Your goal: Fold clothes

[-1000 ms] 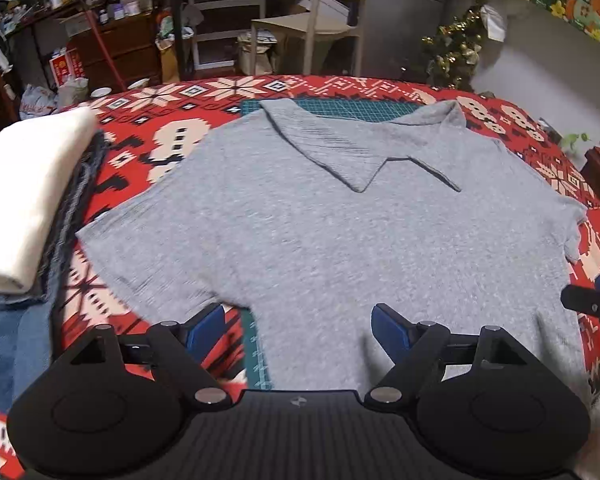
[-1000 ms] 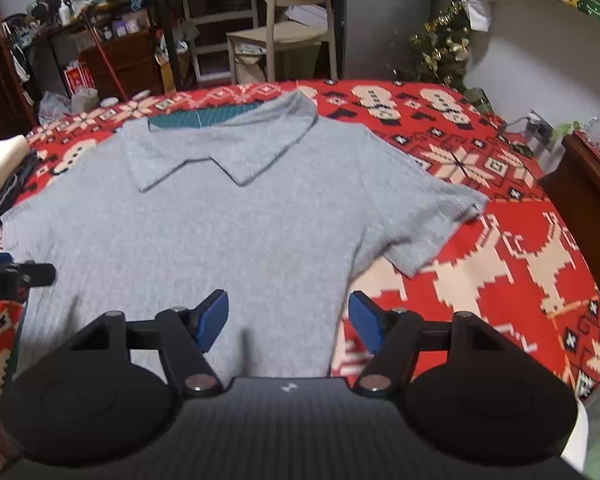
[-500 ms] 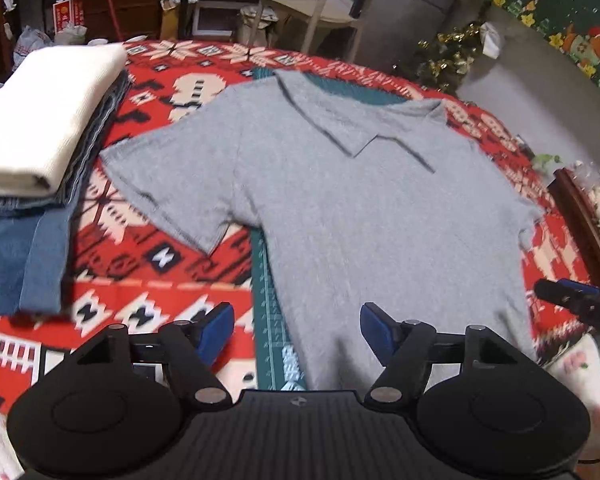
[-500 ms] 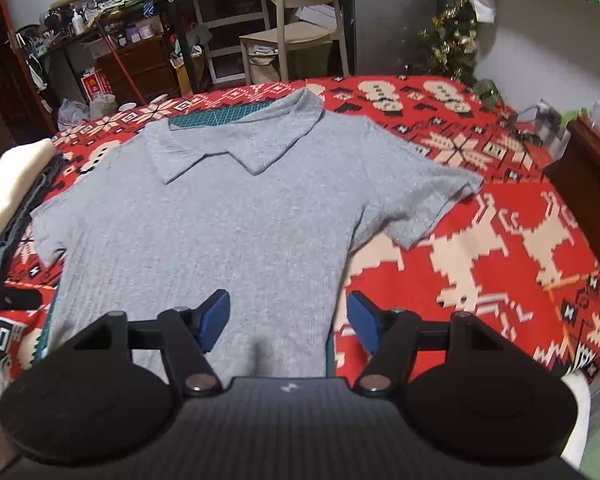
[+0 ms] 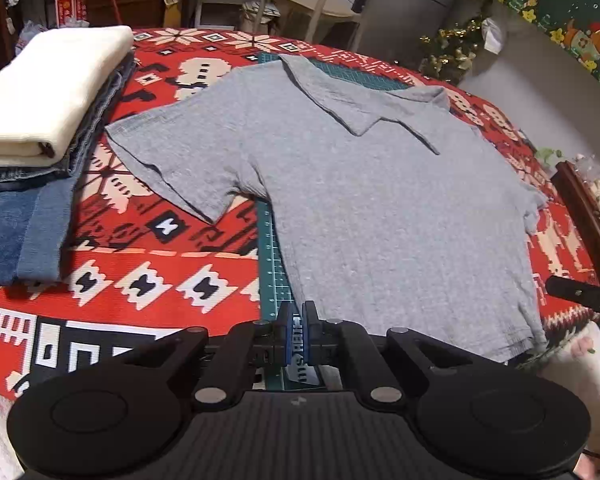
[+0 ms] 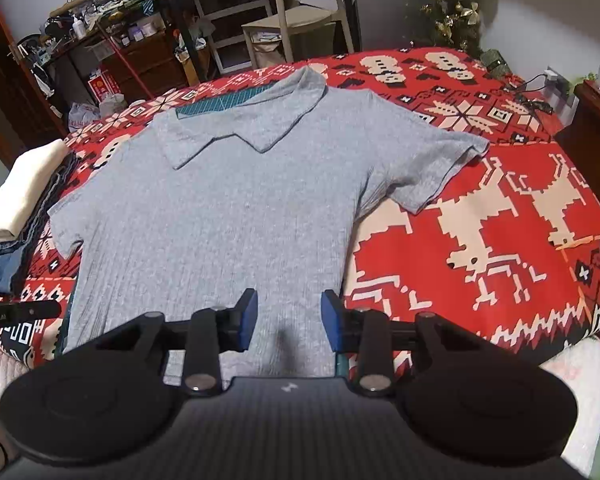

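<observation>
Against the frame a second back, the left tool had shifted off the body of the grey polo shirt to its near left corner, and the folded stack at left showed more fully. Its jaws, wide then, had just been closing and now stood together, blue pads almost touching. They sat at the shirt's hem corner beside the strip of green cutting mat; whether cloth was pinched between them I could not tell.

The right tool had also just been closing, from wide to a moderate gap. Its pads straddled the hem near the right side seam, cloth between them, not pressed.

The shirt lay flat, front up, collar away from the cameras, sleeves spread, on the red patterned cloth covering the bench. The cream folded garment topped the blue jeans at left, well apart from the shirt. Each tool's tip showed at the edge of the other's view.
</observation>
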The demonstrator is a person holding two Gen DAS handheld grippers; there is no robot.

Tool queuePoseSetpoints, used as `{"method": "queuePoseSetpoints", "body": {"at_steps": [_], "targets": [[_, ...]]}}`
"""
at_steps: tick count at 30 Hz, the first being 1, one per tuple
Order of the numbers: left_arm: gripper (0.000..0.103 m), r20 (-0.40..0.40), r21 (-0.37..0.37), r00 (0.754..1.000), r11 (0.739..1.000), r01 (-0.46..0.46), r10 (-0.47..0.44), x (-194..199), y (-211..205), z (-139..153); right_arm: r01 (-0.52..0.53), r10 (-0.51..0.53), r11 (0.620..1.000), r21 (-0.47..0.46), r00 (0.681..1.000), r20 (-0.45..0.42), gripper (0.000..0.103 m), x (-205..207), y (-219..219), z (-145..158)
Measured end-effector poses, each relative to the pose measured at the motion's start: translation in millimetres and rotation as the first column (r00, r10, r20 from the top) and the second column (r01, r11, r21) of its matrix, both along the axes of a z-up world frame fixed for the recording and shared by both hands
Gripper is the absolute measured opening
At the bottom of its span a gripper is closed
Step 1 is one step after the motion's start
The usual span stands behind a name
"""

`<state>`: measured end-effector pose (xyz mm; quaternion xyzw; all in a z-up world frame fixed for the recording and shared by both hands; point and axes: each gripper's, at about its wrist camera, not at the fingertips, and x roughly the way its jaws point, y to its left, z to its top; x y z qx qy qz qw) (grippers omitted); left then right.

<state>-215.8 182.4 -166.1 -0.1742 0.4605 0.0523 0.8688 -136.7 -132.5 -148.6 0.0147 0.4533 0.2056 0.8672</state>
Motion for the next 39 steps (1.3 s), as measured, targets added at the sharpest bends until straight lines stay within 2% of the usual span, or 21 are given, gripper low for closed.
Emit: {"method": "queuePoseSetpoints", "body": {"at_steps": [2, 6, 10, 14, 18, 20, 22, 27, 29, 31, 34, 39], "targets": [[0.005, -0.01, 0.004, 1.0, 1.0, 0.015, -0.015, 3.1, -2.3, -2.7, -0.003, 0.003, 1.0, 0.003, 1.0, -0.001, 0.039, 0.0, 0.7, 0.1], [0.006, -0.057, 0.072, 0.997, 0.996, 0.05, -0.046, 11.7, -14.9, -12.5, -0.007, 0.007, 1.0, 0.012, 1.0, -0.001, 0.039, -0.2, 1.1, 1.1], [0.01, -0.056, 0.133, 0.995, 0.987, 0.093, -0.086, 13.7, -27.1, -13.6, -0.01, 0.01, 1.0, 0.029, 1.0, -0.017, 0.039, -0.2, 0.3, -0.1], [0.019, -0.057, 0.161, 0.992, 0.98, 0.12, -0.113, 16.2, -34.5, -13.8, -0.018, 0.019, 0.999, 0.035, 0.999, -0.026, 0.039, -1.0, 1.8, -2.1], [0.036, -0.08, 0.178, 0.989, 0.975, 0.134, -0.121, 22.0, -44.2, -13.6, -0.025, 0.026, 0.999, 0.037, 0.999, -0.02, 0.04, -2.1, 2.4, -1.8], [0.037, -0.095, 0.197, 0.988, 0.971, 0.137, -0.12, 25.9, -49.8, -13.4, -0.019, 0.02, 0.999, 0.046, 1.0, -0.022, 0.041, -1.4, 0.3, -1.9], [0.031, -0.1, 0.189, 0.988, 0.973, 0.135, -0.118, 28.8, -51.0, -13.0, -0.012, 0.013, 0.999, 0.049, 1.0, -0.023, 0.041, -0.6, -2.2, -2.0], [0.022, -0.088, 0.021, 0.993, 0.997, 0.076, -0.074, 30.1, -32.4, -12.3, 0.003, -0.001, 0.998, 0.059, 1.0, -0.024, 0.041, 1.0, -7.8, -2.7], [0.019, -0.09, -0.013, 0.994, 0.998, 0.058, -0.059, 31.0, -28.9, -12.1, 0.008, -0.006, 0.998, 0.065, 0.999, -0.032, 0.043, 1.2, -9.1, -3.7], [0.004, -0.097, -0.034, 0.994, 0.998, 0.047, -0.05, 32.7, -28.2, -13.4, 0.009, -0.007, 0.997, 0.07, 0.999, -0.035, 0.043, 1.5, -9.5, -4.5], [0.001, -0.103, -0.013, 0.994, 0.999, 0.034, -0.036, 34.3, -34.3, -13.6, 0.011, -0.008, 0.997, 0.075, 0.999, -0.04, 0.043, 2.0, -9.7, -5.7], [0.001, -0.131, 0.111, 0.991, 0.994, 0.012, 0.003, 25.0, -35.2, -7.1, 0.02, -0.016, 0.997, 0.075, 0.999, -0.045, 0.044, 3.0, -11.9, -6.6]]}}
